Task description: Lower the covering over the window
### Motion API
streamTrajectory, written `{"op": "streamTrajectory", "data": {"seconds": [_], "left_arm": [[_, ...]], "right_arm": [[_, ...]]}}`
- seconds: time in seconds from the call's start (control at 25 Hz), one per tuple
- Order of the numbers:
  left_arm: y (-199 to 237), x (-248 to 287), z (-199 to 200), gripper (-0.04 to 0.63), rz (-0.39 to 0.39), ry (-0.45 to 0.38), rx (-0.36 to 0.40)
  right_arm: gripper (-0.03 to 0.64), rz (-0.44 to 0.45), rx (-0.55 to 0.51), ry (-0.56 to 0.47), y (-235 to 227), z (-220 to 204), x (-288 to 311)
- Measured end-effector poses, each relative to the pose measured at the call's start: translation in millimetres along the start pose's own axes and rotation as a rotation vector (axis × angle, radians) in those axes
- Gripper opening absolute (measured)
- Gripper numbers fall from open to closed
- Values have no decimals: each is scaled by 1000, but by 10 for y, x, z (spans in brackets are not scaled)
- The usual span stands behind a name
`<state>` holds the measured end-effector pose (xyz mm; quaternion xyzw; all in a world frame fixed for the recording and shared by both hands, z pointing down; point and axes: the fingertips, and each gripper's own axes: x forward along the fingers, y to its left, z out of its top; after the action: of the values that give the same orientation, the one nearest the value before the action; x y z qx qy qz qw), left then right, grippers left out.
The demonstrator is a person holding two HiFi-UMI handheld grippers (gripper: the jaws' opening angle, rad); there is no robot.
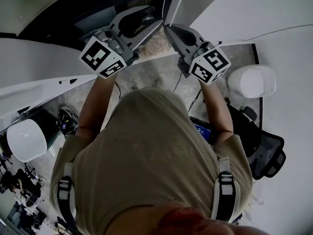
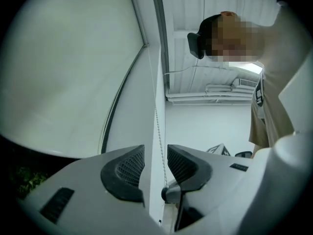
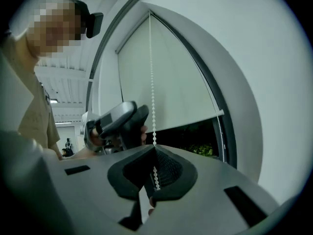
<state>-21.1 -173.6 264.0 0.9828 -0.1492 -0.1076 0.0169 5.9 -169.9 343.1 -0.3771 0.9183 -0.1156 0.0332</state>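
R gripper [image 3: 154, 155] clenched on bead chain [image 3: 151, 82]. L gripper [image 2: 156, 163] released, jaws apart, chain runs free btwn them, untouched. The roller blind [image 3: 171, 77] is most of the way down the window. Dark strip w/ greenery [image 3: 203, 140] left uncovered at bottom. Reckon a few more pulls needed.

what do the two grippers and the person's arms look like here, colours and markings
Both the left gripper and the right gripper have light grey moulded shells with black, finely ribbed pads. Each carries a white cube printed with black square markers. The person wears a short-sleeved tan shirt with dark shoulder straps; the forearms are uncovered.
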Motion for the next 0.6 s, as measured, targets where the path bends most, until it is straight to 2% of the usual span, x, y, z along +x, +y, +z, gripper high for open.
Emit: {"op": "streamTrajectory", "data": {"seconds": [0.16, 0.2, 0.28, 0.36, 0.4, 0.44, 0.52, 0.6], "left_arm": [[-105, 364, 55, 139, -59, 99, 47], [-126, 417, 11, 20, -61, 133, 47], [-126, 449, -44, 18, -30, 155, 50], [-80, 406, -93, 17, 34, 154, 75], [-63, 376, -144, 17, 61, 161, 86], [-66, 352, -220, 17, 74, 174, 87], [-154, 338, -438, 17, 61, 204, 58], [-333, 351, -689, 17, 24, 235, 25]], "right_arm": [[6, 41, 7, -21, 116, -22, 55], [6, 45, 18, -25, 117, -26, 43], [6, 59, -8, -26, 119, -40, -9], [8, 91, -54, -45, 124, -12, -111], [30, 107, -38, -79, 91, 68, -195], [96, 113, 3, -129, 27, 204, -293], [109, 102, 38, -214, -75, 524, -440], [109, 101, -42, -215, -14, 698, -427]]}}
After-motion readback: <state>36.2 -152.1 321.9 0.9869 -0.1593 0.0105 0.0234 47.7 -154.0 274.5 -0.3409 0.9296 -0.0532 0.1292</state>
